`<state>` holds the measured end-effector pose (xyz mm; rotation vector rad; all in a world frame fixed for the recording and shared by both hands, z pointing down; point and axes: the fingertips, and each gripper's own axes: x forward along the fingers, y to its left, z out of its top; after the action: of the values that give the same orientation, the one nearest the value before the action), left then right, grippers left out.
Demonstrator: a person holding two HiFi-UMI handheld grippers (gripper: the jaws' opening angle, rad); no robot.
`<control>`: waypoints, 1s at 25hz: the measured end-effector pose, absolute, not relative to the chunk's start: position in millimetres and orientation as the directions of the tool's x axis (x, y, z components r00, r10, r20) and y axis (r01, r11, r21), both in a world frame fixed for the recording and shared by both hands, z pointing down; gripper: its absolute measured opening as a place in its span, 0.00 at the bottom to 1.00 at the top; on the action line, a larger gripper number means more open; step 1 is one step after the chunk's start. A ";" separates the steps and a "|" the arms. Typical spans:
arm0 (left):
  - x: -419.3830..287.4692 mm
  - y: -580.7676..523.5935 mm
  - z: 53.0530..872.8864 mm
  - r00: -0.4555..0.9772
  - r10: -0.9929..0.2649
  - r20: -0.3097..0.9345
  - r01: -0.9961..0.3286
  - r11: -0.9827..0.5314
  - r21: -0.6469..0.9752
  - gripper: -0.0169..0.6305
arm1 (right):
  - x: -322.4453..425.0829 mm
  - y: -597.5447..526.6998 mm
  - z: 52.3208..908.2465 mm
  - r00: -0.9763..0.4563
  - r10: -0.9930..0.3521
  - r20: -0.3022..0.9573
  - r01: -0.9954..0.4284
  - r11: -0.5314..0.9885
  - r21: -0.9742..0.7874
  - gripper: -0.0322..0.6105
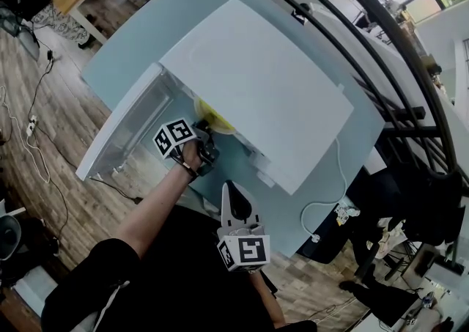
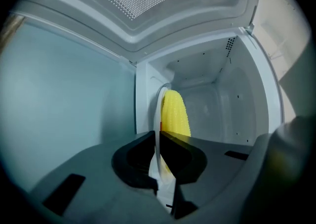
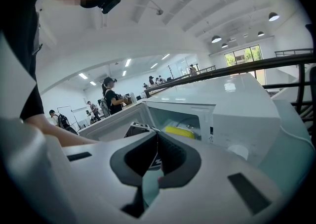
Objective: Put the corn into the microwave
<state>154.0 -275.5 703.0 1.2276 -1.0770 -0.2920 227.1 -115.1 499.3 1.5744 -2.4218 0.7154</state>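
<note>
**Left arm:** our black sleeve (image 1: 91, 283) covers the upper arm. Our bare left forearm (image 1: 157, 202) is stretched forward, away from our body.

**Left gripper** (image 1: 209, 149): we hold it at the end of that reach, pointing forward and somewhat down, with the left cube (image 1: 174, 136) on top. In the left gripper view its jaws are pinched on the thin rim of a plate (image 2: 158, 112), seen edge-on between them.

**Right gripper** (image 1: 229, 190): we keep it back near our body, well short of the left one and pointing much the same way. The right cube (image 1: 244, 250) is at its near end. Its jaws meet at the tips with nothing between them.

**Right hand:** mostly hidden beneath the right cube.
</note>
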 end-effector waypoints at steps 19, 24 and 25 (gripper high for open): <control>159.3 -280.2 711.6 0.441 -0.627 0.642 -0.596 0.331 0.732 0.24 | 226.8 -114.3 506.0 -0.419 -0.814 0.403 -0.900 0.314 -0.302 0.07; 160.8 -280.7 714.6 0.441 -0.624 0.645 -0.601 0.328 0.729 0.28 | 227.3 -113.2 507.7 -0.419 -0.813 0.404 -0.900 0.312 -0.305 0.07; 160.3 -281.1 714.6 0.440 -0.625 0.644 -0.604 0.325 0.728 0.28 | 227.3 -113.3 507.8 -0.419 -0.813 0.404 -0.900 0.312 -0.306 0.06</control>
<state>160.3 -281.1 714.6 1.3366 -1.2168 -0.0203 227.3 -113.3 507.8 1.5836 -2.3975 0.7375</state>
